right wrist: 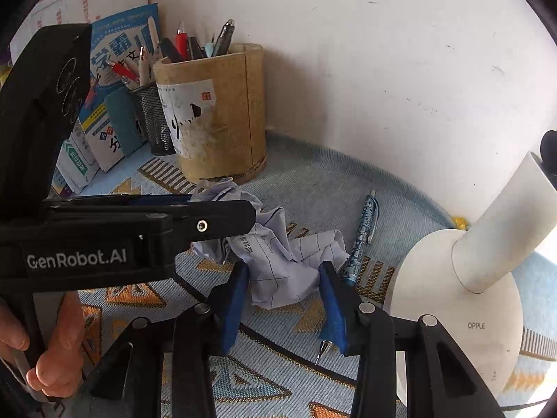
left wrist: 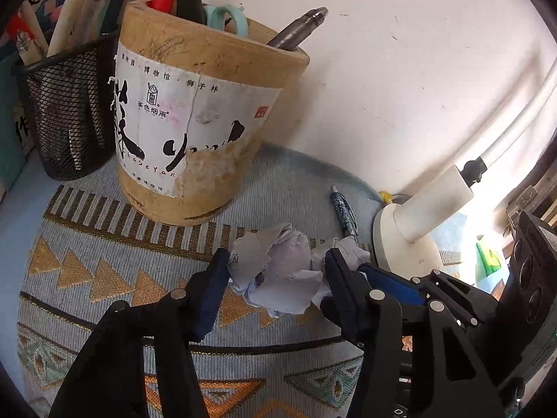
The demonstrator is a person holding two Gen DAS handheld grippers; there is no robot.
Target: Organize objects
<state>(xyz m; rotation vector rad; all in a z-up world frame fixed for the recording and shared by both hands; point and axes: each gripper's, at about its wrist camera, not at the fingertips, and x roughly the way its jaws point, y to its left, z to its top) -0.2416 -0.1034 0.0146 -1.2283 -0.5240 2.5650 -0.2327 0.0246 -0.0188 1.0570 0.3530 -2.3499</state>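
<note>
A white wall (left wrist: pixel 400 87) is being seen at the far side. The surface (right wrist: pixel 313 181) in front of it is being covered by a light blue woven cloth with orange and gold triangles.

At the right, a white lamp (right wrist: pixel 452 306) is being carried by the surface, its round base lying flat and its thick stem leaning to the right. At the far left, some books (right wrist: pixel 115 69) are being leaned against the wall. Beside them a brown round pen holder (left wrist: pixel 209 115) with a torn white label is being kept upright; pens and scissors with pale blue handles are being held inside it. A black mesh holder (left wrist: pixel 69 111) with more pens is touching its left side.

The left hand-held gripper (left wrist: pixel 277 259) is being held by a hand (right wrist: pixel 52 348) at the near left. Its two fingers are being pressed on the left part of the crumpled paper (left wrist: pixel 282 282), one on each side. The right hand-held gripper (right wrist: pixel 282 270) is being kept just to the right of it, and its blue pads (right wrist: pixel 233 299) are being closed on the right part of the same heap. Whether this paper is one sheet or two cannot be told. The paper is lying on the cloth, near the pen holder and left of the lamp.

A blue patterned pen (right wrist: pixel 363 233) is lying between the paper and the lamp base, and its near end is being partly hidden behind the right finger of the right hand-held gripper.
</note>
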